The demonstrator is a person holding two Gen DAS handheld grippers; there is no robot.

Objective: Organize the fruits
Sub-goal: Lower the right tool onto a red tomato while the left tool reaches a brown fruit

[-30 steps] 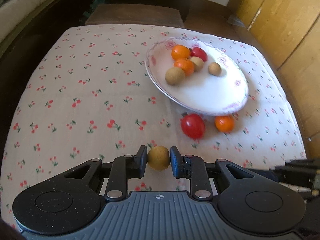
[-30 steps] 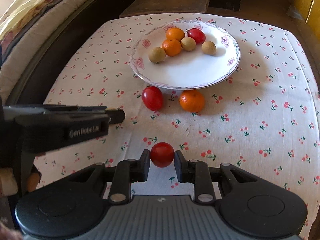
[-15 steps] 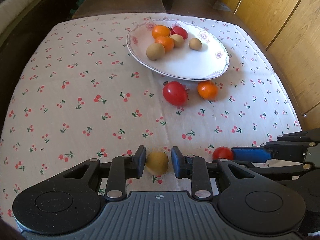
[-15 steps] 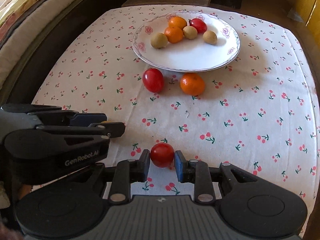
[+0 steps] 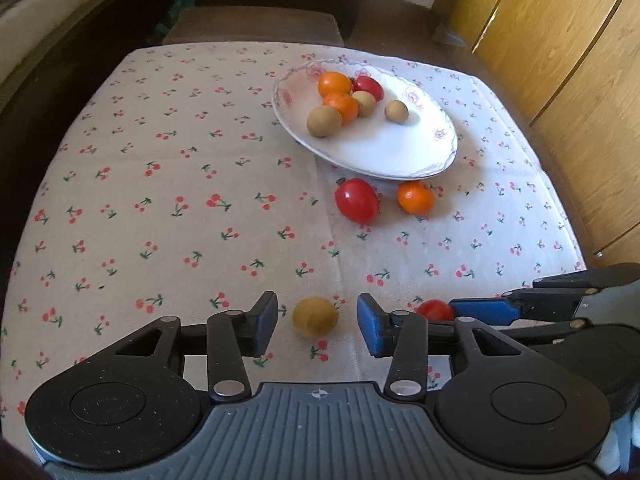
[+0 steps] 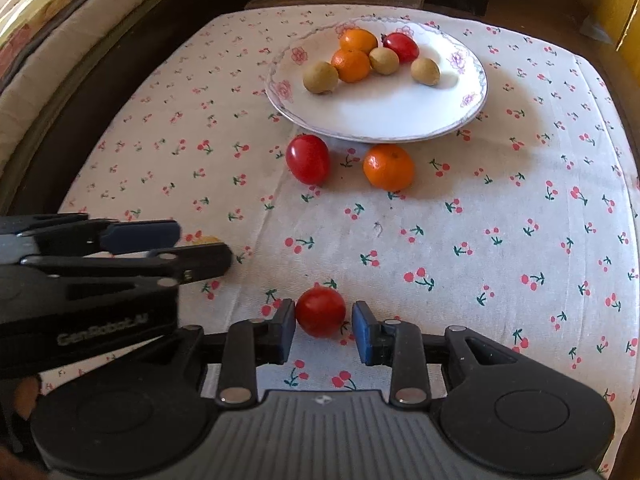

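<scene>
Fingers [image 5: 268, 320] both sides now released: L drops longan [image 5: 315, 316], R tomato [image 6: 321, 311].

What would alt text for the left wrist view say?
The open left claw straddles a tan fruit lying on a cherry-print tablecloth. Beyond it, a white plate holds six fruits.

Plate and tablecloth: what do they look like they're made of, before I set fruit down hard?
The plate looks like glazed ceramic or porcelain: glossy white with printed pink flowers and a scalloped rim, though melamine can't be excluded. The tablecloth looks like matte woven fabric, probably cotton: visible weave, a fold crease and a cherry print.
</scene>
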